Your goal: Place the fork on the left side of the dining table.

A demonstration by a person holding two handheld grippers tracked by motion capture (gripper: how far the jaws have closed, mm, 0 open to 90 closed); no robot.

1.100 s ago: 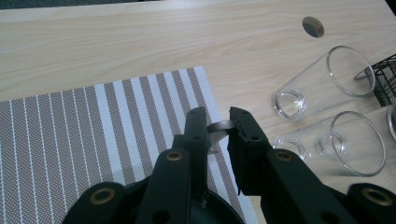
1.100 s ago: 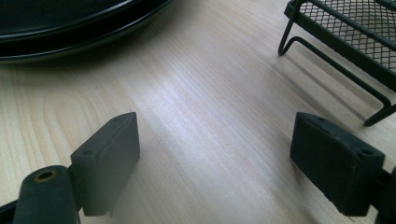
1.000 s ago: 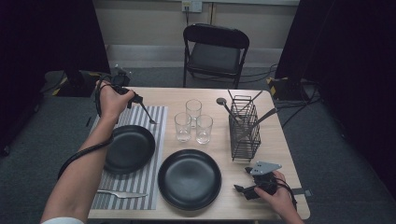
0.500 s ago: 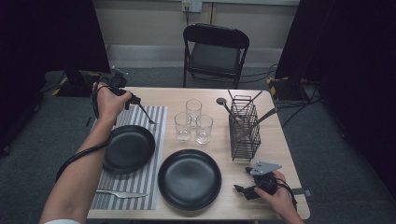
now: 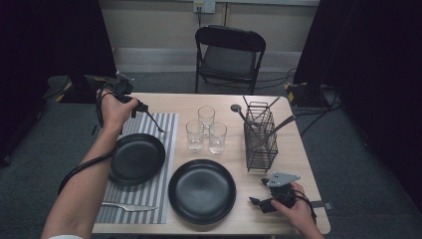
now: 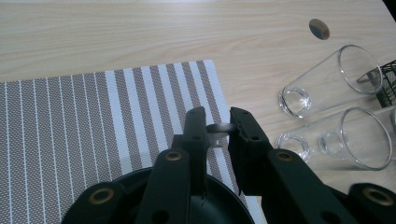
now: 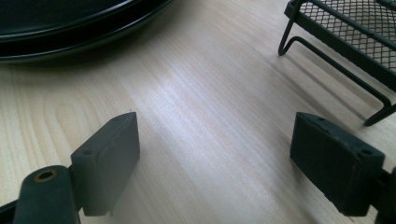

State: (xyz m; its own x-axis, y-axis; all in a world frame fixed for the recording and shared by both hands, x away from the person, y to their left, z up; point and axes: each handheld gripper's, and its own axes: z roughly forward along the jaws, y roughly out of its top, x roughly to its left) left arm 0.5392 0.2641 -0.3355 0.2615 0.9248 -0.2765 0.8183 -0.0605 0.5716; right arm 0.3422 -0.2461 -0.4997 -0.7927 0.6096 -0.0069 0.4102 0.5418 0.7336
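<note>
My left gripper (image 5: 142,107) hovers over the far end of the striped placemat (image 5: 169,142), shut on the handle of a thin metal utensil (image 5: 152,120). The utensil slants down toward the mat. In the left gripper view, its silver handle end (image 6: 218,127) sits pinched between the jaws of the left gripper (image 6: 217,126), above the mat (image 6: 93,116). My right gripper (image 5: 256,203) rests on the table near the front right edge. Its jaws stand wide open over bare wood (image 7: 215,158), with nothing between them.
A black plate (image 5: 137,158) lies on the mat, with a fork (image 5: 127,205) in front of it. A second black plate (image 5: 201,190) sits at the front centre. Behind it are three glasses (image 5: 206,117). A wire utensil caddy (image 5: 261,137) stands to the right, and a folding chair (image 5: 229,50) is beyond the table.
My left hand, with the utensil in it, has drifted slightly to the left. The right hand has kept still.
</note>
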